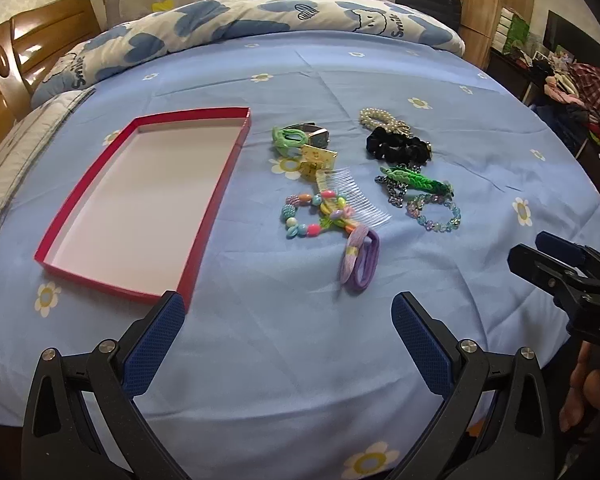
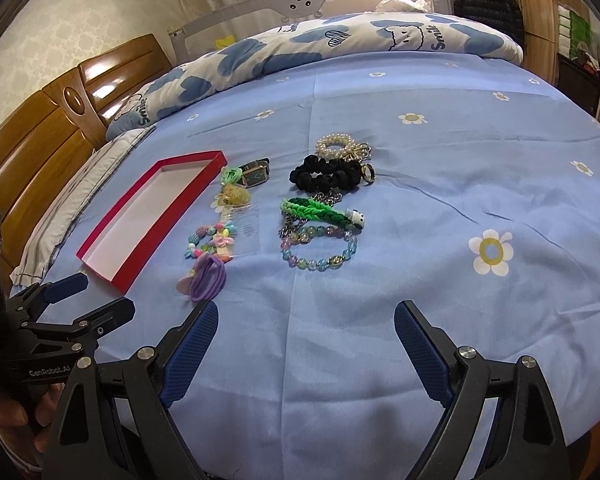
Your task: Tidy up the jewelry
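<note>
Both the left gripper (image 1: 286, 312) and right gripper (image 2: 306, 320) are held released above the bed (image 2: 420, 208). The jewelry pile (image 2: 320, 220) is spread farther off, right of the red box (image 1: 148, 200).

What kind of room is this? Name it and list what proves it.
Most likely a bedroom. The jewelry lies on a bed with a blue flowered sheet, a rolled quilt lies along the far side, and a wooden headboard stands at the left. A wooden wardrobe stands beyond.
</note>
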{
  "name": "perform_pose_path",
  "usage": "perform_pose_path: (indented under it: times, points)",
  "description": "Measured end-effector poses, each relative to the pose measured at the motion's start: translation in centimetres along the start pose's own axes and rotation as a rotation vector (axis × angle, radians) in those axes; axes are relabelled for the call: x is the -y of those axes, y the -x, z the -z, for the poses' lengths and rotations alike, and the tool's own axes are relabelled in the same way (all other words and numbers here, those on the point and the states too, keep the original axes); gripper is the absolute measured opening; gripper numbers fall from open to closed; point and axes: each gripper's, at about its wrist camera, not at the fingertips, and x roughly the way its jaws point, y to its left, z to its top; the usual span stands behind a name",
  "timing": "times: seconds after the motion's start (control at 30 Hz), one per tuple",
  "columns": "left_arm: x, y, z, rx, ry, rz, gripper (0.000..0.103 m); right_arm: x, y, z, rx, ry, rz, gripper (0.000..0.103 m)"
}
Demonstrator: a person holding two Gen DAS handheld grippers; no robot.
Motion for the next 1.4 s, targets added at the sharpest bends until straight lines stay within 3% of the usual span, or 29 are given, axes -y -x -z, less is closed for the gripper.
perform_pose_path:
  times: [0.17, 0.4, 0.77, 0.83, 0.87, 0.93, 1.07, 1.23, 1.33, 1.4]
  points:
    - [0.2, -0.9, -0.8, -0.008, 0.002, 0.036, 0.102, 0.8, -1.2, -0.7, -0.005, -0.016, -0.005, 0.083]
    - [0.9, -3.5, -1.9, -0.054, -0.005, 0.076, 0.087, 2.3, -3.8, -3.0, -0.018, -0.043, -0.016, 0.064]
    - [1.3, -7.2, -2.2, -0.151, 0.0, 0.13, 0.064, 1.2, -8.7, -6.3, -0.057, 0.064, -0.028, 0.062]
    - [1.4, -7.6, -2.2, -0.168, -0.008, 0.141, 0.049, 1.1, -10.0, -6.4, -0.086, 0.087, -0.019, 0.062]
    - [1.4, -7.7, -2.2, -0.172, -0.009, 0.146, 0.043, 1.1, -10.5, -6.3, -0.093, 0.096, -0.01, 0.059]
    - [1.5, -7.9, -2.2, -0.177, -0.019, 0.156, 0.016, 1.3, -11.1, -6.4, -0.098, 0.116, 0.023, 0.047]
    - [1.4, -7.5, -2.5, -0.17, -0.02, 0.184, 0.012, 2.5, -10.5, -6.9, -0.089, 0.086, 0.013, 0.0]
    - [1.1, -6.6, -2.5, -0.162, -0.019, 0.199, 0.012, 2.6, -10.0, -6.8, -0.091, 0.083, -0.007, 0.003]
    - [0.7, -6.2, -2.4, -0.162, -0.012, 0.199, 0.012, 2.6, -10.4, -6.9, -0.107, 0.074, -0.015, 0.019]
    - [0.4, -5.8, -2.3, -0.159, -0.004, 0.199, 0.012, 2.4, -10.2, -7.0, -0.104, 0.083, -0.021, 0.041]
